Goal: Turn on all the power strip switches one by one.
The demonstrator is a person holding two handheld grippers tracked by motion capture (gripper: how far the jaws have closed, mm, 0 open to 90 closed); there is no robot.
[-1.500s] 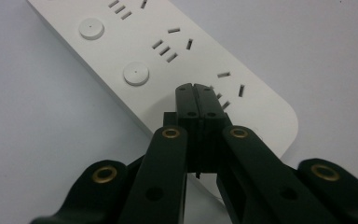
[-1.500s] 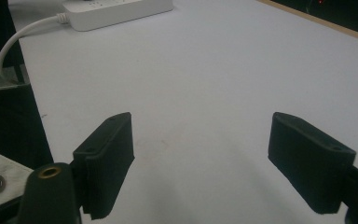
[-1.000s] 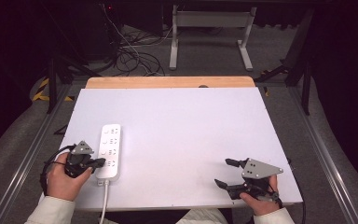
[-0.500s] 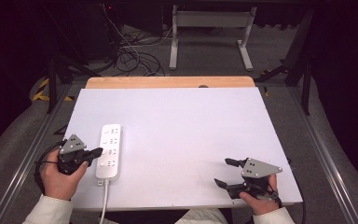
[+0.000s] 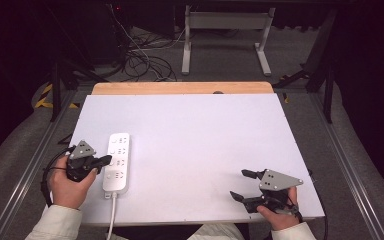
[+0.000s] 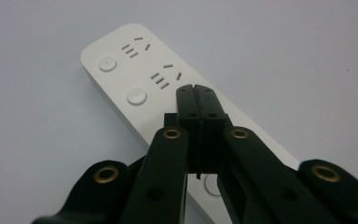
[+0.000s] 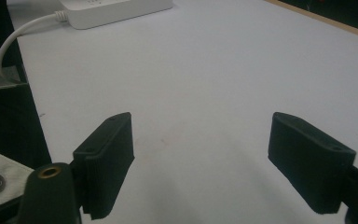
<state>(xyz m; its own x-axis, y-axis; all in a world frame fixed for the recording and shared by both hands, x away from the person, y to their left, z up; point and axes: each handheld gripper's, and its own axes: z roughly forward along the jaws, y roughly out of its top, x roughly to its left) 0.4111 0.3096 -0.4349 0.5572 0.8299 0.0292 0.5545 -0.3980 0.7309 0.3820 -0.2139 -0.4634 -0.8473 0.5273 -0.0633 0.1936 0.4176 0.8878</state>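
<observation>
With jaws clenched empty, the left gripper (image 6: 196,89) hovers over the power strip (image 5: 117,161) (right gripper (image 5: 243,185) released), seemingly poised to press a switch button (image 6: 136,96).

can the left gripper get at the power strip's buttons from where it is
Probably yes: the left gripper, jaws shut, hovers right over the power strip, with nothing in the way of the round buttons.
</observation>
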